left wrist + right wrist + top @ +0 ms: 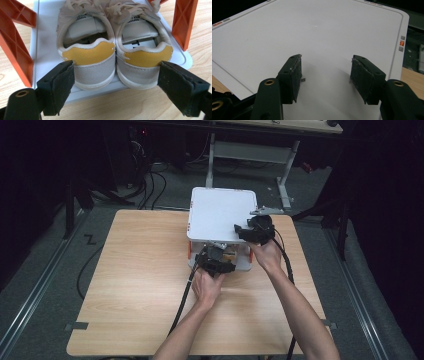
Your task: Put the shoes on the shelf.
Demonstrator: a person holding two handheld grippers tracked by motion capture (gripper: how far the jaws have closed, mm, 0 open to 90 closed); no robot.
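Lab-like recording space, dark surrounds, wooden table, floor cables, metal floor rails, adjustable desk frame

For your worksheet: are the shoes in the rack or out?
In: the shoes sit on the rack's lower shelf, between its orange posts.

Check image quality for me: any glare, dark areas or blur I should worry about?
High view: dark surroundings, the table evenly lit. Left gripper view: the shoes sharp and bright. Right gripper view: a faint glare spot on the white top shelf, soft shadows under the jaws, slightly hazy.
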